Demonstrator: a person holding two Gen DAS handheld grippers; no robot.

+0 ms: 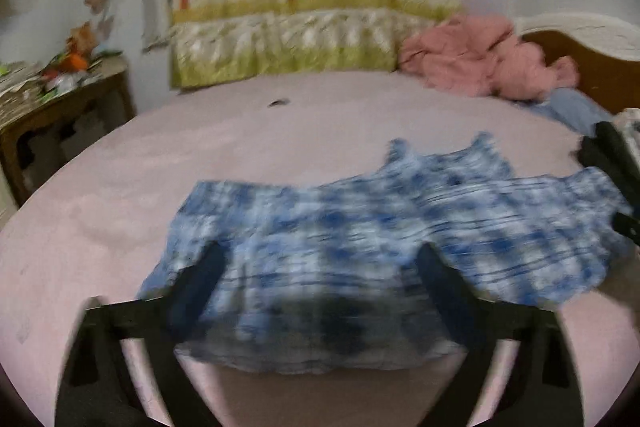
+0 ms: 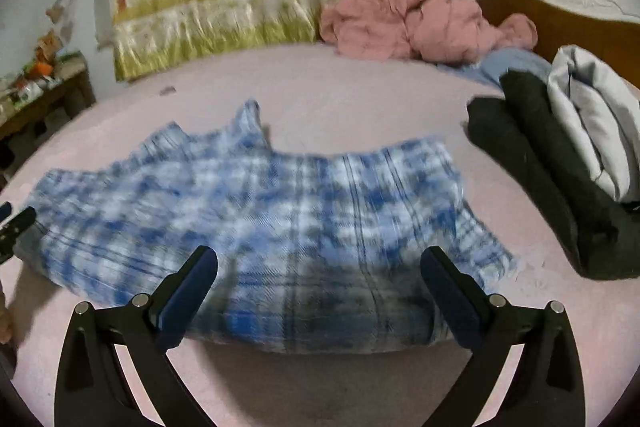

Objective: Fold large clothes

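A: Where do the two views look from?
B: Each from behind its own gripper, tilted down over the bed (image 1: 280, 131), facing the curtain (image 1: 288, 27), close above the plaid shirt (image 1: 360, 227).
A: What do they share?
B: The shirt (image 2: 260, 207), the pink heap (image 2: 412, 23) and the side table (image 2: 48, 83).

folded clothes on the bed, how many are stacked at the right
2: a black folded garment near the bed's right edge, and a grey-white folded garment lying on top of it. More may be hidden beyond the frame edge.
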